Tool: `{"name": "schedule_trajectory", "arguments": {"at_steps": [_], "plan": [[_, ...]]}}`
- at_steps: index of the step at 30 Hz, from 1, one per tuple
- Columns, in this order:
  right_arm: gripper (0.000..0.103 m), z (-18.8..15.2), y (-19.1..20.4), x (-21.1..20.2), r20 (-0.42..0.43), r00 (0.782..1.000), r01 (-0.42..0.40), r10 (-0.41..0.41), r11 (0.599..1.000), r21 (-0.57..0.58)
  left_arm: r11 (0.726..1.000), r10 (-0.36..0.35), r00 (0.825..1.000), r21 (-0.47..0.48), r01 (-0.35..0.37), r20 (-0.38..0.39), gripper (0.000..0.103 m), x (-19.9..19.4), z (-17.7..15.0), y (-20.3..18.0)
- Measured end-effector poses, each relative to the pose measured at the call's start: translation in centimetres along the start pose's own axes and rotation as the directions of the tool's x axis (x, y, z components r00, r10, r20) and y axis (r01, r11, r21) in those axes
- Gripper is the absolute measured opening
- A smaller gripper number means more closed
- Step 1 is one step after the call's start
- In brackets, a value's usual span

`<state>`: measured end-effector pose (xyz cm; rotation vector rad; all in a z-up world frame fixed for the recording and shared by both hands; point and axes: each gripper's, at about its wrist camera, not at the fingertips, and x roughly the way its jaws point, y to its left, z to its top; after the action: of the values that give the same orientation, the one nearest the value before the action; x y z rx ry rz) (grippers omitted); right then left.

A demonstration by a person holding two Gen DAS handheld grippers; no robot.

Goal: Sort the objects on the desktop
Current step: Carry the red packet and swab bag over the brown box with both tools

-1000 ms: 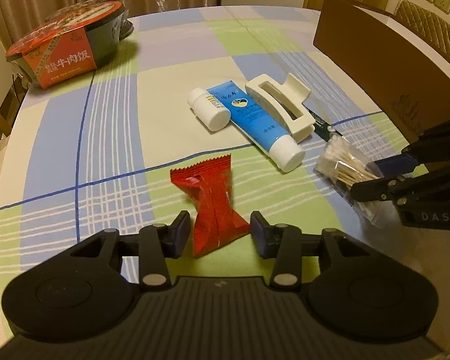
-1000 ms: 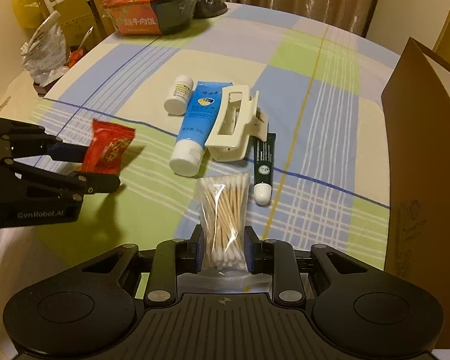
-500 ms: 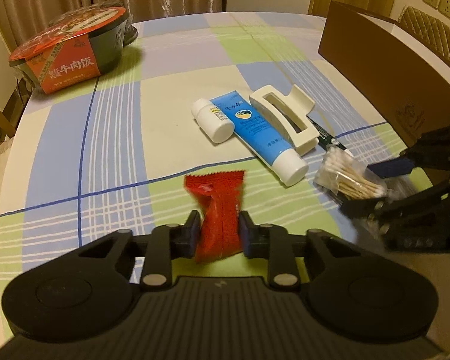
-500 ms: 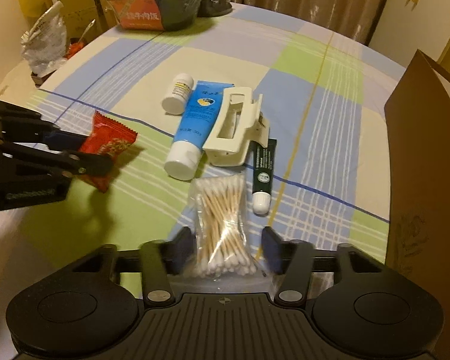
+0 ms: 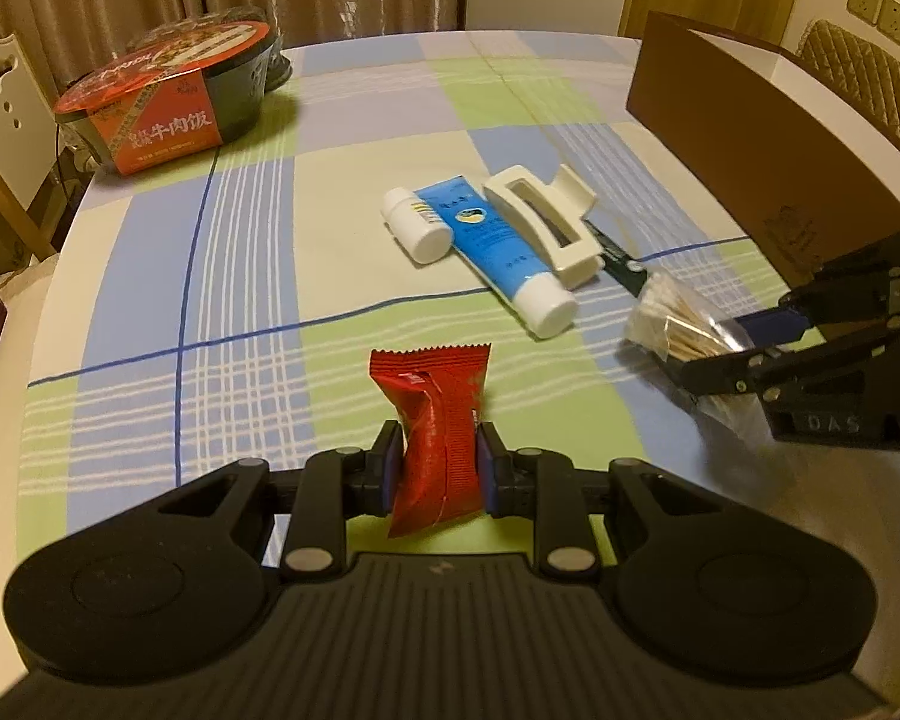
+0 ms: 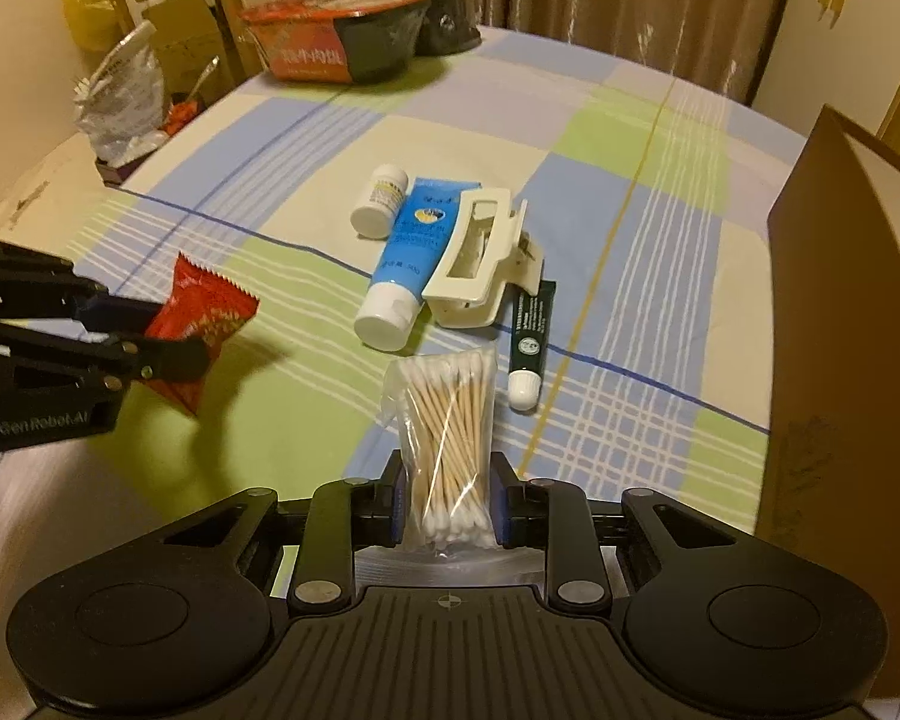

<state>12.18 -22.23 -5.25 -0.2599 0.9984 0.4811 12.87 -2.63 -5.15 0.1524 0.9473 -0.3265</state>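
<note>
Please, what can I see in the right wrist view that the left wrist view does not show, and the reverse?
Only the right wrist view shows the crumpled bag and cardboard boxes beyond the table. Only the left wrist view shows the wall sockets and quilted chair back. Both show the red packet, cotton swabs, blue tube and hair claw.

Brown box (image 6: 846, 420) cut off right; green tube (image 6: 531, 330) partly under clip (image 6: 480, 258).

matte black left tool (image 5: 437, 468) and right tool (image 6: 447, 501), ribbed housing up front, two round discs each side, silver screws on the linkage arms, blue pads (image 5: 392, 468) inside the fingers, "GenRobot.AI" and "DAS" lettering on the sides
</note>
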Motion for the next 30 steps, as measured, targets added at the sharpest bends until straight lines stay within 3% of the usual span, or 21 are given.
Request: {"name": "schedule_trajectory", "arguments": {"at_steps": [10,17,23,30], "plan": [[0.025,-1.2,-1.1,-5.0,0.074,0.997,-0.037,0.039,0.999,-0.031,1.000,0.001,1.000,0.012,-0.001,0.030,0.021,-2.5,-0.5,-4.6],[0.025,-3.6,-2.5,-7.6,0.068,0.995,-0.067,0.067,0.998,-0.004,1.000,-0.002,0.999,0.026,0.001,0.051,0.021,-4.2,-0.8,-8.0],[0.025,-6.2,-4.3,-9.7,0.049,0.998,0.034,-0.040,0.994,0.105,0.989,-0.095,0.994,0.121,0.088,0.052,0.021,-4.4,-0.5,-10.5],[0.025,-9.0,-5.5,-12.6,0.006,0.985,0.168,-0.174,0.959,0.226,0.957,-0.204,0.977,0.221,0.186,0.059,0.021,-5.0,-0.2,-12.8]]}}
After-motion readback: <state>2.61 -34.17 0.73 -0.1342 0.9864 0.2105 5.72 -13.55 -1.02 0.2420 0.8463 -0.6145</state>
